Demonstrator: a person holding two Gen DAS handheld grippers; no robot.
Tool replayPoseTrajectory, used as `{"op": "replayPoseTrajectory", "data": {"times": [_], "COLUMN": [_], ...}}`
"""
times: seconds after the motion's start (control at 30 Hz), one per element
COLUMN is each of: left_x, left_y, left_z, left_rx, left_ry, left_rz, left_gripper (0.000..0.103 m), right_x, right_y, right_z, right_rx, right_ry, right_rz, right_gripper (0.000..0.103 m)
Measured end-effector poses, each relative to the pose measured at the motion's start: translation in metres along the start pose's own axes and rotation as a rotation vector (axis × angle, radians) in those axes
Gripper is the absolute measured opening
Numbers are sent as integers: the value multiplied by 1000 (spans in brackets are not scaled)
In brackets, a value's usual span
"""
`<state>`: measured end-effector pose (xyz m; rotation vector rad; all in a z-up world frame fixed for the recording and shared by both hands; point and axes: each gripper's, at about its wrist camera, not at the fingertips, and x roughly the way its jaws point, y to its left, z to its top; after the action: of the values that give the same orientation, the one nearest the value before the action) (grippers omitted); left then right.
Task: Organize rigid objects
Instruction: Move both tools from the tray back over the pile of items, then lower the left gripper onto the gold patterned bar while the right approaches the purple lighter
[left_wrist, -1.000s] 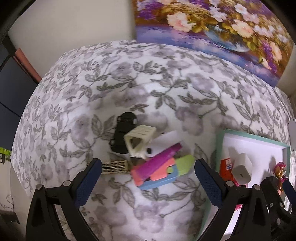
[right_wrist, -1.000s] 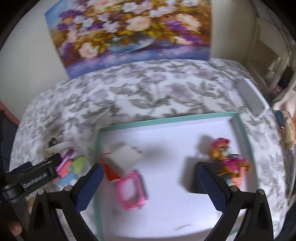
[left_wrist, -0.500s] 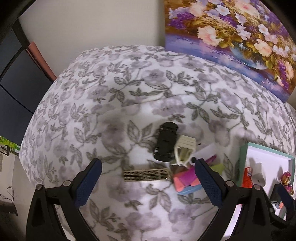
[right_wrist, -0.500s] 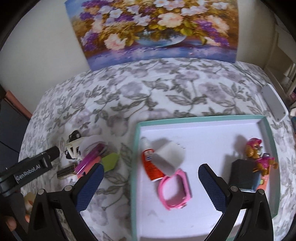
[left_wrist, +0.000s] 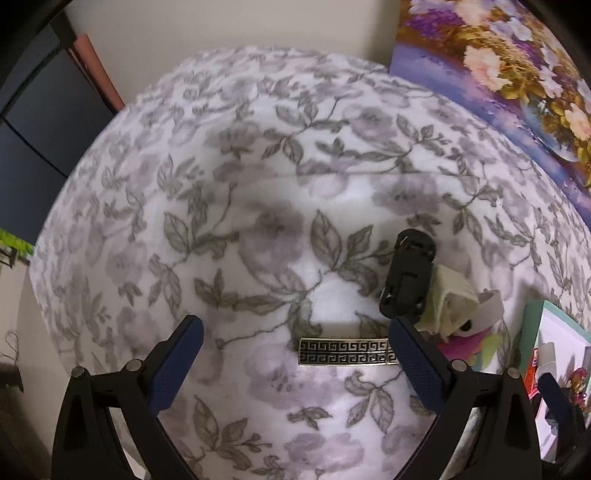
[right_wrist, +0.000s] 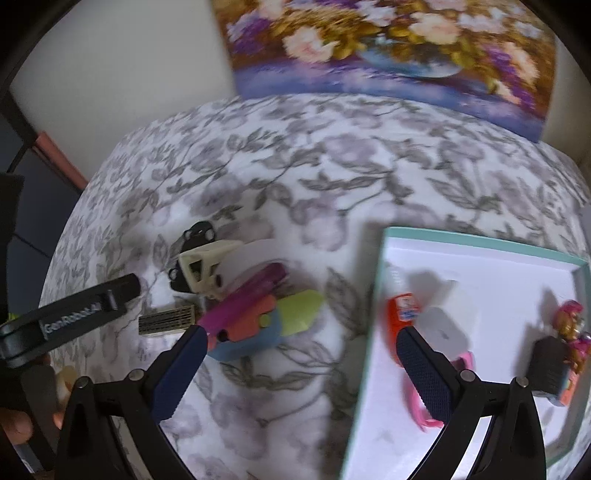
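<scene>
A pile of small objects lies on the floral cloth: a black toy car, a cream plastic piece, a patterned metal bar, a magenta pen, and orange, green and blue pieces. My left gripper is open and empty, its right finger over the bar's right end. My right gripper is open and empty, between the pile and the teal-rimmed white tray.
The tray holds an orange tube, a white charger, a pink watch band, a black box and a toy figure. A flower painting leans on the wall behind. The cloth drops off at the left edge.
Both grippers have swung left. The pile has slid right in the left wrist view, and the tray has slid right in the right wrist view. Both stay open.
</scene>
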<state>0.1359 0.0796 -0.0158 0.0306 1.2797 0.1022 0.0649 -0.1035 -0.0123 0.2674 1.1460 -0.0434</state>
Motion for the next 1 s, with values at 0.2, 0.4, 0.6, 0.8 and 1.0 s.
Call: {"op": "replayPoseTrajectory", "data": {"times": [0.2, 0.4, 0.6, 0.8, 1.0], "left_x": [17, 33, 36, 43, 54], "left_y": [6, 1, -5, -10, -17], "left_z": [0, -3, -3, -4, -8], "left_rx": [-24, -56, -57, -60, -42], "left_ry": [44, 104, 113, 131, 143], "left_rz": [-27, -106, -132, -130, -127], "left_gripper": [100, 100, 100, 100, 100], "right_x": [17, 25, 28, 27, 20], "right_y": [15, 9, 9, 3, -9], "right_z": [2, 7, 14, 14, 14], "right_rx": [-51, -29, -39, -40, -18], "right_ry": [31, 38, 37, 39, 28], "right_rz": [11, -4, -9, -32, -56], "right_gripper": [103, 103, 103, 103, 103]}}
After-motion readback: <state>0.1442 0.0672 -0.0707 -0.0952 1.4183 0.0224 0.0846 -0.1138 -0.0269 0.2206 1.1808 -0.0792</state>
